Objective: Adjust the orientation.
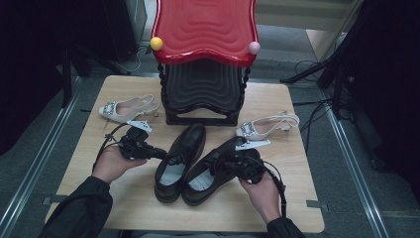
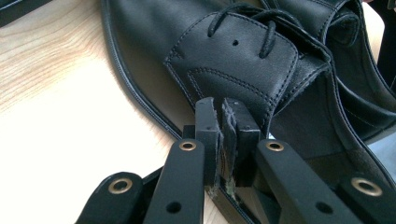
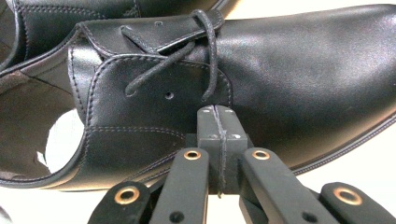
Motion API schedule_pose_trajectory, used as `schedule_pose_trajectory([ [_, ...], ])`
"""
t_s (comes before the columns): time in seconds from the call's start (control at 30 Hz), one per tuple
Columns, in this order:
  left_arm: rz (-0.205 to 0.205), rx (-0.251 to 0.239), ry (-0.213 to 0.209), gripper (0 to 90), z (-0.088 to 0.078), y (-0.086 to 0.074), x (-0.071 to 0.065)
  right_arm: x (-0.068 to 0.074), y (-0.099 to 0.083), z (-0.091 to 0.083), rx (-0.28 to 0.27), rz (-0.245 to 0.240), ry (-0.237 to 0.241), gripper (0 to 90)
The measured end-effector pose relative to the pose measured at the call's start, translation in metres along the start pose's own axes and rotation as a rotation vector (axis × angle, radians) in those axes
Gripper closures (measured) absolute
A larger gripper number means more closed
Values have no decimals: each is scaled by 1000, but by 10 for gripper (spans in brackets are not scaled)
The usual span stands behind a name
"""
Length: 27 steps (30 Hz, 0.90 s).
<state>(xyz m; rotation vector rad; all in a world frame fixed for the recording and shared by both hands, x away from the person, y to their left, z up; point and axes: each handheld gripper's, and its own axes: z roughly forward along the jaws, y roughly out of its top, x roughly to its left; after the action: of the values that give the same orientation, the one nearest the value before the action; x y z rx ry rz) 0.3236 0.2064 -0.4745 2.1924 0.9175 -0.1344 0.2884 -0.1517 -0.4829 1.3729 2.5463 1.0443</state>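
Two black lace-up shoes sit side by side at the near middle of the surface [image 1: 89, 163], toes pointing far and slightly right, heels toward the person. Left shoe [image 1: 179, 161] has the left claw [image 1: 161, 154] at its left flank, coming in from the left; right shoe [image 1: 218, 168] has the right claw [image 1: 225, 166] over its right flank near the laces. So each claw is the nearer one for its own shoe, with no crossing.

Left claw: in the left gripper view the pads are nearly together on a thin edge at the shoe's side below the lace flap [image 2: 233, 70]. Looks like a pinch on the left shoe's leather or rim, though what exactly sits between the pads is hard to make out. Right claw: in the right gripper view the pads are pressed flat together with a thin dark strand running down the seam, probably the lace [image 3: 210, 56] of the right shoe.

Long axis of both shoes runs near-to-far; both claws attack across it, from the outer sides inward.

Far side: a red-topped stand [image 1: 205, 29], and a pale slingback heel on each side, left [image 1: 130, 108] and right [image 1: 267, 125], well apart from the claws.
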Motion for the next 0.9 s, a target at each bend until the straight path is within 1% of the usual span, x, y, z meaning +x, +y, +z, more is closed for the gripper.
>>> schedule_pose_trajectory([
  [0.13, 0, -2, -1, 846, 0, -1, 0, 1, 3, 3, -2, -3, 10, 900],
  [0.2, 0, -1, 4, 845, 0, -1, 0, 3, 5, 5, -4, -13, 13, 900],
  [0.27, 1, -2, 0, 840, 0, -1, 0, 5, 7, 8, -11, -18, 18, 900],
  [0.4, 0, -4, 2, 840, 0, -3, -1, 8, 11, 12, -10, -28, 18, 900],
  [0.53, 3, 7, 10, 832, -1, -5, 0, 6, 12, 13, -3, -32, 34, 900],
  [0.63, -8, 4, 13, 826, 0, -7, 0, 7, 13, 14, 5, -28, 58, 900],
  [0.7, -7, 8, 13, 827, 1, -8, 1, 9, 14, 15, 3, -38, 49, 900],
  [0.73, -7, 11, 15, 829, 1, -8, 1, 9, 14, 16, 2, -39, 49, 900],
  [0.77, -12, 8, 6, 839, 2, -8, 0, 9, 14, 16, 3, -37, 49, 900],
  [0.83, -10, 5, 0, 878, 4, -8, -2, 9, 14, 16, 1, -29, 51, 900],
  [0.87, -10, 1, -6, 896, 4, -8, -3, 9, 14, 16, -1, -28, 44, 900],
  [0.9, -10, -2, 1, 898, 5, -8, -5, 10, 14, 17, -2, -31, 41, 900],
])
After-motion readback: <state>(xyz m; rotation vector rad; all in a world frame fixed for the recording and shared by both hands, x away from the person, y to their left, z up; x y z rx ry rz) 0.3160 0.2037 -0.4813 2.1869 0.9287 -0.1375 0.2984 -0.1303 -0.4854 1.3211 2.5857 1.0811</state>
